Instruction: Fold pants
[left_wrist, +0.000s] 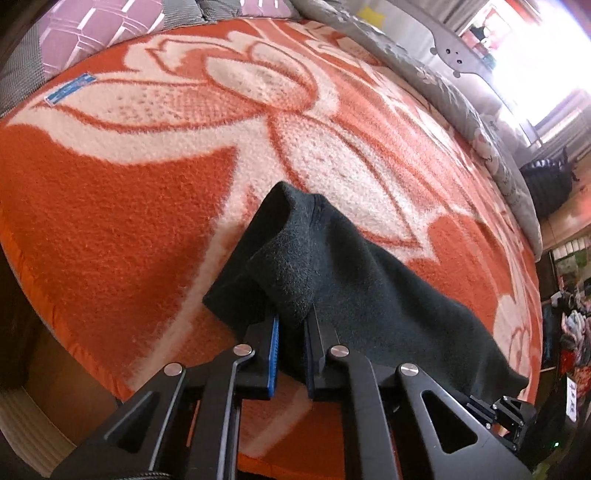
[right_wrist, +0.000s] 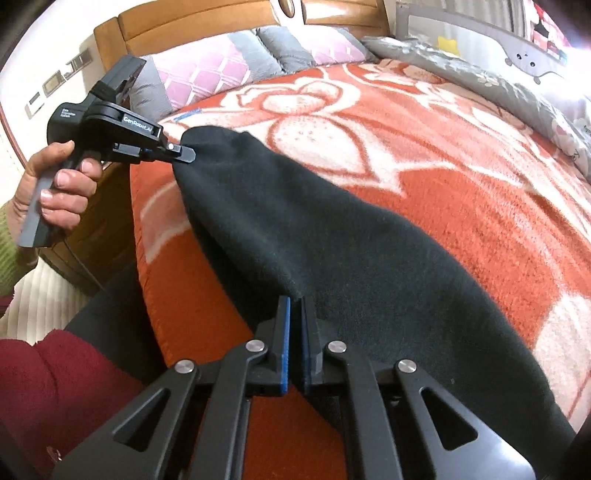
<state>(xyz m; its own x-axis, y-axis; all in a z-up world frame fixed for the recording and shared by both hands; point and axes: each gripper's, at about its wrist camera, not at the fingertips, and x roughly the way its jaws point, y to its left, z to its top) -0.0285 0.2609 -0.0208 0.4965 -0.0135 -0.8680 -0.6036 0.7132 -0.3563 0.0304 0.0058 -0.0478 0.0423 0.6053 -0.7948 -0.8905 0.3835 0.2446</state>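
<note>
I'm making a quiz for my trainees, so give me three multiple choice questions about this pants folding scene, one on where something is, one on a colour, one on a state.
1. Where do the pants lie?
A. on a bare wooden floor
B. on the orange and white blanket
C. in a basket

2. What colour are the pants?
A. very dark, near black
B. pale yellow
C. bright red

3. How do the right tongs stand?
A. wide open above the cloth
B. shut on a pillow
C. shut on the pants' edge

Answers: 1 B, the flowered blanket shows all around the cloth. 2 A, both views show dark fleecy cloth. 3 C, the blue pads meet with cloth pinched at their tips; the left tongs grip another part.
</note>
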